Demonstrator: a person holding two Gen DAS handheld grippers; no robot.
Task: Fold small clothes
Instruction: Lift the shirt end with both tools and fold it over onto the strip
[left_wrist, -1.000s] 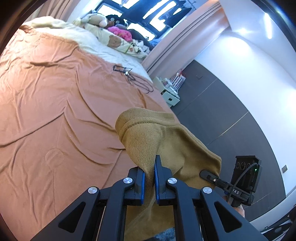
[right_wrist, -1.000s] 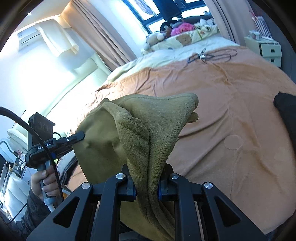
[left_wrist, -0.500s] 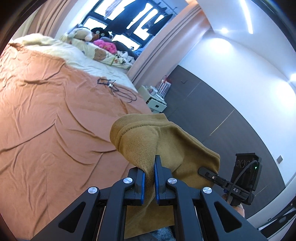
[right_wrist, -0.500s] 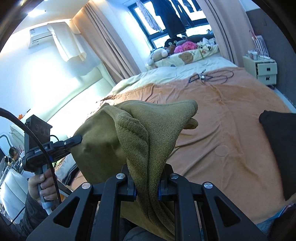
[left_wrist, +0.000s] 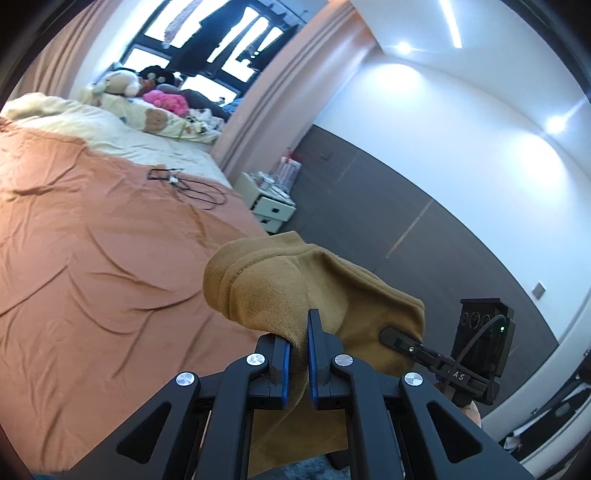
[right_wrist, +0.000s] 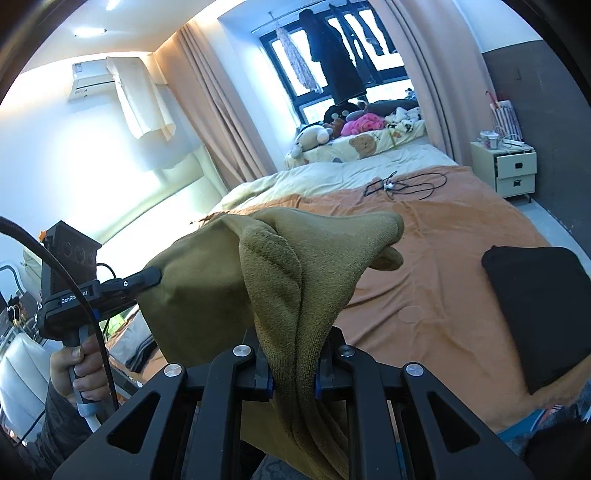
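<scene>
A: Right wrist view: the handle of the left tongs (right_wrist: 147, 277) carries partial white lettering, "GenRo" then a cable-hidden gap and "AI". In the left wrist view the right tongs (left_wrist: 391, 334) show only "AS" on their body, beside a green light.

B: And the room around them?

A: A bed (right_wrist: 443, 229) under an orange cover, with a tangle of black cable (right_wrist: 406, 182) lying near the pale bedding. Stuffed toys (right_wrist: 312, 136) crowd the window ledge under a dark garment hung in the window. A cream nightstand (right_wrist: 515, 170) stands against the grey wall. A folded black cloth (right_wrist: 535, 314) lies on the bed's near right side. Nothing blocks the open stretch of cover.

B: Where is the garment?

A: The olive-brown garment (right_wrist: 295, 266) hangs in the air above the near edge of the bed, stretched between both tools. The left tongs are clamped on one bunched edge, the blue pads pinching fabric. The right tongs are clamped on another, with thick folds rising between the jaws and draping below.
</scene>
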